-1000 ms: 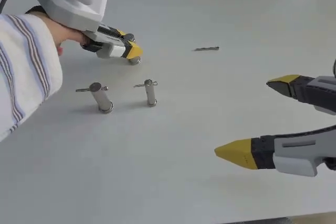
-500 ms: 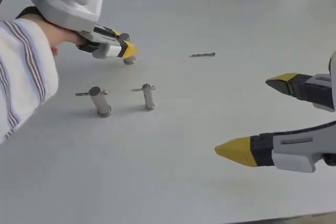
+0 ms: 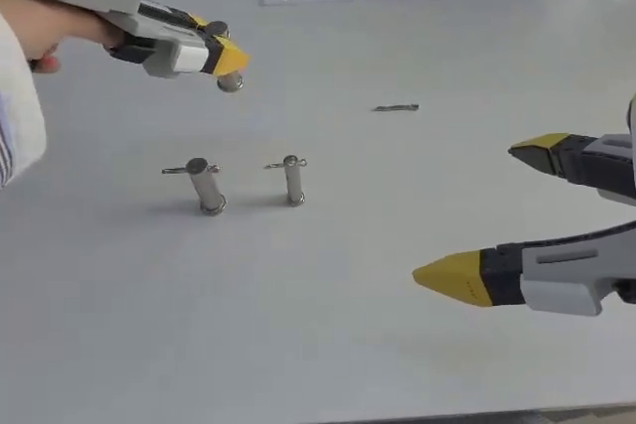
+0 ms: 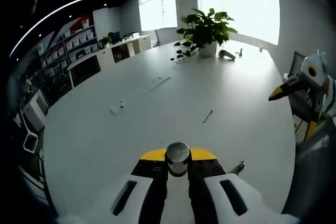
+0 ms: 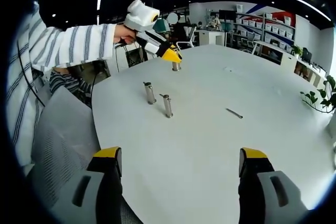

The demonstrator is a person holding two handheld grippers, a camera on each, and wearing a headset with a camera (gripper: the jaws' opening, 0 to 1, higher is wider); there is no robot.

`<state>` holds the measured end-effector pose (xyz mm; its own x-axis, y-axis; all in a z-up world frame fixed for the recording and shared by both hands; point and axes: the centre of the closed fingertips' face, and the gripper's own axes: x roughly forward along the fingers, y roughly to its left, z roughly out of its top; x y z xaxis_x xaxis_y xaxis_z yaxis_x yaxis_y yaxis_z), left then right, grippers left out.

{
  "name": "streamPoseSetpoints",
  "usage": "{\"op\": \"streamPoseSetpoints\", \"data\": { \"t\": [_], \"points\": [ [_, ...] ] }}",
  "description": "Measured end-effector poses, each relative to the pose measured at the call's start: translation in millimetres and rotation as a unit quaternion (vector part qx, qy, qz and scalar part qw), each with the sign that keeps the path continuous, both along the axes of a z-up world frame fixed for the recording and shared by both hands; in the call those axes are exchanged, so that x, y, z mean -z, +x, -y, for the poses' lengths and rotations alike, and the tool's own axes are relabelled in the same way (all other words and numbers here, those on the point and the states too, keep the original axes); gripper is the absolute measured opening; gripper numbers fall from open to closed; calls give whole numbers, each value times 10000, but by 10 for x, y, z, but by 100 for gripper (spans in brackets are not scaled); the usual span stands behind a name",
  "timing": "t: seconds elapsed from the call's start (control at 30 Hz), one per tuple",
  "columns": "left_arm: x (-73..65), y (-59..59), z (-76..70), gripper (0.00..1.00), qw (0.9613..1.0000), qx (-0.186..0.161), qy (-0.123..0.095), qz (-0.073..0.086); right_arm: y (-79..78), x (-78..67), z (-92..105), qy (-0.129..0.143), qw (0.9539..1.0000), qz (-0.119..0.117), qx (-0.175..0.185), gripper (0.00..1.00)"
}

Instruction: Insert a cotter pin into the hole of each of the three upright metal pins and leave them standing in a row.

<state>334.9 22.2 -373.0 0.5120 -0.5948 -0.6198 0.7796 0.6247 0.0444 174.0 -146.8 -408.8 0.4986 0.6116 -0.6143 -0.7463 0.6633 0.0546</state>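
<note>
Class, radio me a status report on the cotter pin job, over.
Left gripper shut on third metal pin; right gripper open, empty. Thick pin and thin pin standing, both pinned through. Loose cotter pin on table, nothing blocking it.

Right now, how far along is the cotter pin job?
Two of three look done: the left standing pin and right standing pin stand side by side, each with a cotter pin through its top. In hand: the left gripper is shut on the third pin. To do: the loose cotter pin lies on the table, apart from the open right gripper; it must go into that pin, which then joins the row.
</note>
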Motion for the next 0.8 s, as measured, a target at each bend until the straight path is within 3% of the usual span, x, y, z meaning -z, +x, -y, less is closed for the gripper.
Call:
{"op": "streamPoseSetpoints", "data": {
  "t": [0.1, 0.3, 0.43, 0.63, 0.73, 0.8],
  "points": [
    [-90, -96, -13, 10, 10000, 33, -67, 30, -7, -69, -71, 225, 9997, 86, -11, 92],
    [-234, -281, -74, 10, 9998, -55, -161, 94, -64, -54, -162, 235, 9996, 39, -135, 92],
    [-248, -443, -79, 10, 9999, -18, -110, 92, -89, -53, -199, 276, 9994, 23, -210, 92],
    [-183, -700, -68, 10, 10000, 26, -69, -30, -114, -32, -236, 300, 9993, 8, -220, 91],
    [-99, -835, -63, 10, 9998, -42, -85, -172, -110, -37, -258, 407, 9991, 6, -108, 91],
    [-43, -929, -49, 10, 9998, -49, -42, -172, -118, -33, -275, 449, 9989, -10, -95, 91]
  ]
}}
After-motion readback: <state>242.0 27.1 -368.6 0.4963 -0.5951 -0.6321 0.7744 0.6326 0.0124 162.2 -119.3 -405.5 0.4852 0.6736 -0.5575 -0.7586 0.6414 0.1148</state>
